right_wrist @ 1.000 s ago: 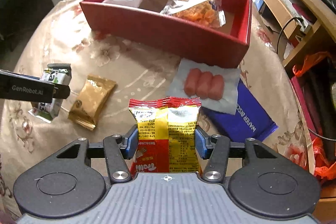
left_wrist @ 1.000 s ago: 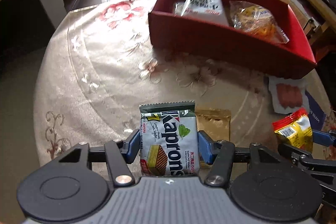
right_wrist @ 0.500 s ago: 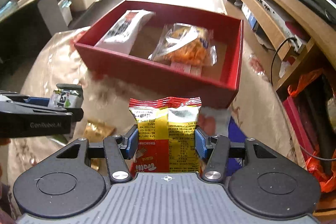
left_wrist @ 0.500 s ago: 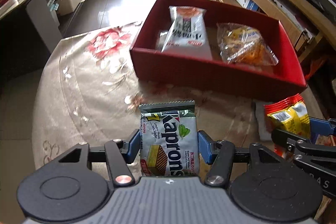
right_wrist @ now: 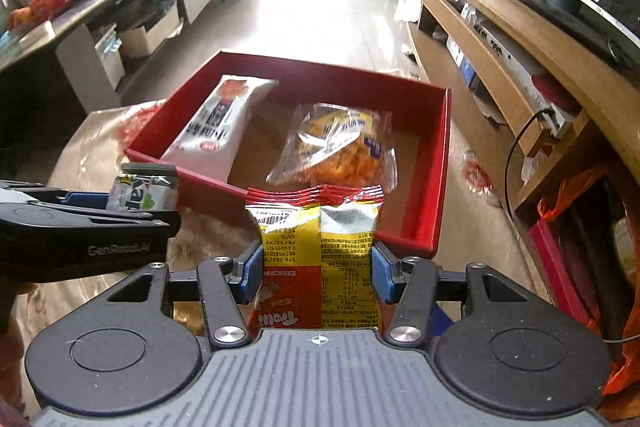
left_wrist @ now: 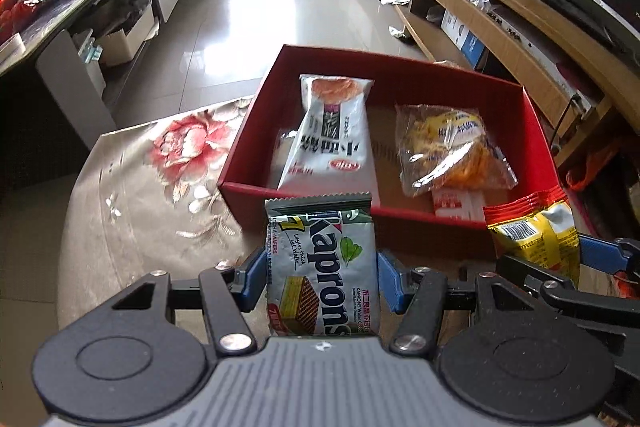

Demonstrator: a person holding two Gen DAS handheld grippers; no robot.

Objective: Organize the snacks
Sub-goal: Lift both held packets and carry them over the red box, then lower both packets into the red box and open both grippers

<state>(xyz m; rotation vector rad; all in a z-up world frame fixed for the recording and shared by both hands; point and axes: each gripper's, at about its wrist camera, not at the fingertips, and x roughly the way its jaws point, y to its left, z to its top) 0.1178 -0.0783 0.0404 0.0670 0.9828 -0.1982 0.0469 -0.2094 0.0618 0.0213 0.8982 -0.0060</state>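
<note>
Tongs [right_wrist: 318,269] over Trolli packet's [right_wrist: 320,247] possibly hidden base

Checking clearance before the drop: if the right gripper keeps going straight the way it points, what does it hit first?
Probably the near wall of the red box: the right gripper, shut on the Trolli packet, points at it. Depth unclear; if high enough, it may clear the rim.

Left gripper [left_wrist: 322,281]: black linkage arms with silver round-head screws, blue rectangular finger pads [left_wrist: 256,279], grey ribbed housing flanked by two black round discs, small white crosshair mark. Right gripper [right_wrist: 318,275]: same build and colours. White "GenRobot.AI" lettering on the left gripper's black side.
</note>
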